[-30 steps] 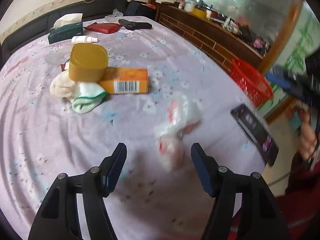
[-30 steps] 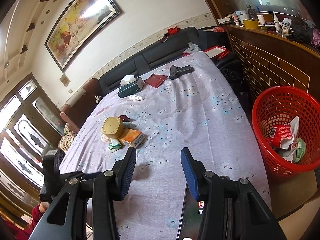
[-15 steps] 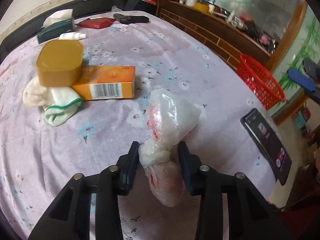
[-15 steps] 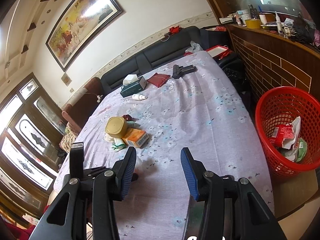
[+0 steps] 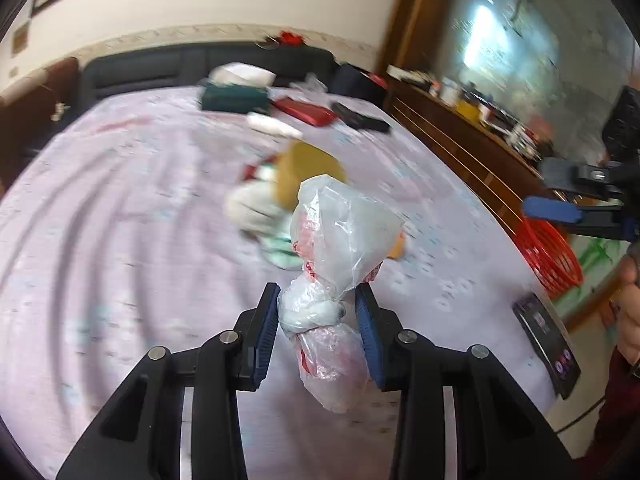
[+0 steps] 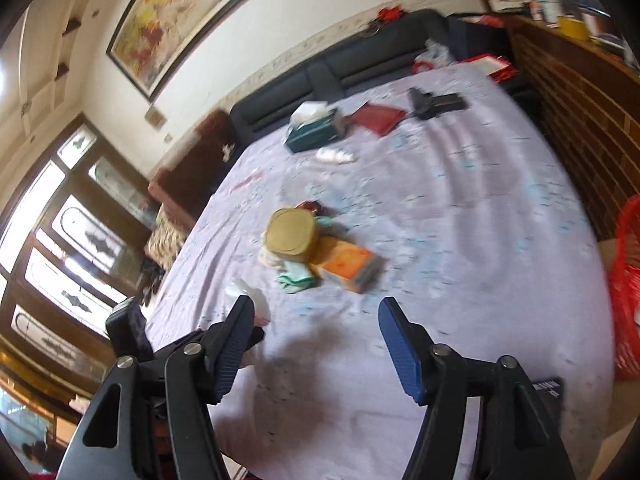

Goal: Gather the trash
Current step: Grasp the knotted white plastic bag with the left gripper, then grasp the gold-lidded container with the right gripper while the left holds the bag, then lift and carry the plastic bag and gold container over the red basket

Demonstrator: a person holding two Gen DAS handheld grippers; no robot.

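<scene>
My left gripper is shut on a knotted clear plastic bag with red print and holds it lifted above the lilac bedsheet. The bag also shows in the right wrist view, beside the left finger. My right gripper is open and empty above the near part of the bed; in the left wrist view it shows at the far right. A red mesh basket stands off the bed's right edge; the right wrist view shows it too.
On the bed lie a yellow round tin, an orange box, socks, a green tissue box, a red wallet, a black case and a phone. A wooden counter runs along the right.
My left gripper closed on the plastic bag and lifted it off the sheet. The right gripper stayed open and swung left, away from the basket.
</scene>
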